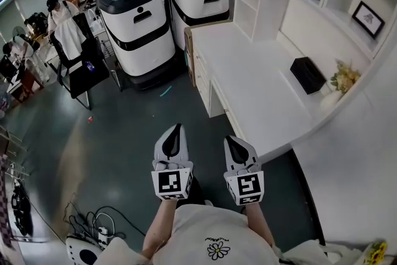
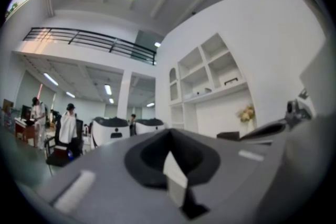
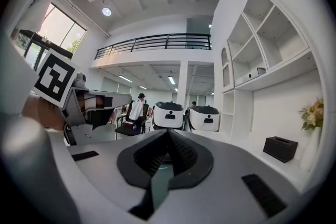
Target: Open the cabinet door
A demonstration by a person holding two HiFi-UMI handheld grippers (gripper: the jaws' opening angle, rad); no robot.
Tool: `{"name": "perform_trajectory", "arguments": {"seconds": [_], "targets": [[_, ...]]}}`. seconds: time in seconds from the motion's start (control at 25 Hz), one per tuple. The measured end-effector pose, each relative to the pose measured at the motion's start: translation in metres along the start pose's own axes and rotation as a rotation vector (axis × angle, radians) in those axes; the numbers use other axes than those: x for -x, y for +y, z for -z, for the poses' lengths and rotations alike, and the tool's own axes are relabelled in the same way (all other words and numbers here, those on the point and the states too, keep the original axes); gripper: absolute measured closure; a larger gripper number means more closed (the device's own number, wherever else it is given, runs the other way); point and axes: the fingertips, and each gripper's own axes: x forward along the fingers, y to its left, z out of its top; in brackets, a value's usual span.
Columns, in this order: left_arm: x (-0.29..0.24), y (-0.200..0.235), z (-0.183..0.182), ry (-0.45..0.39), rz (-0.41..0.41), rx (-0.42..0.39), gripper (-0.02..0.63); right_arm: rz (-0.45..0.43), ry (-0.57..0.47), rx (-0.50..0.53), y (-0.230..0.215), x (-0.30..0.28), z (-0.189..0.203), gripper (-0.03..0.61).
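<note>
Though untouched, cabinet beyond hand-held grippers

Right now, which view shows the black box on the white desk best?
The head view: the black box lies whole and unobstructed on the desk, seen from above. The right gripper view shows it small and side-on at the right edge. The left gripper view shows only a dim dark sliver.

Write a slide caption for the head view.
Left gripper and right gripper, both shut, beside a long white desk bearing a black box.
</note>
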Motion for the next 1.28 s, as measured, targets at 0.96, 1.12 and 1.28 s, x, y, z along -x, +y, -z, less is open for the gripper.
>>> {"name": "perform_trajectory", "arguments": {"seconds": [0.96,1.12,1.28], "targets": [[-0.323,0.127,-0.044,-0.162,0.140,0.040,0.609,0.216,-0.136,0.101,-0.139,-0.276,-0.091,0.578],[-0.395,0.149,-0.060,-0.206,0.189,0.040,0.608,0.270,-0.165,0.116,-0.175,-0.336,-0.116,0.578],[-0.452,0.169,-0.070,-0.229,0.221,0.046,0.609,0.308,-0.180,0.118,-0.201,-0.388,-0.136,0.578]]}}
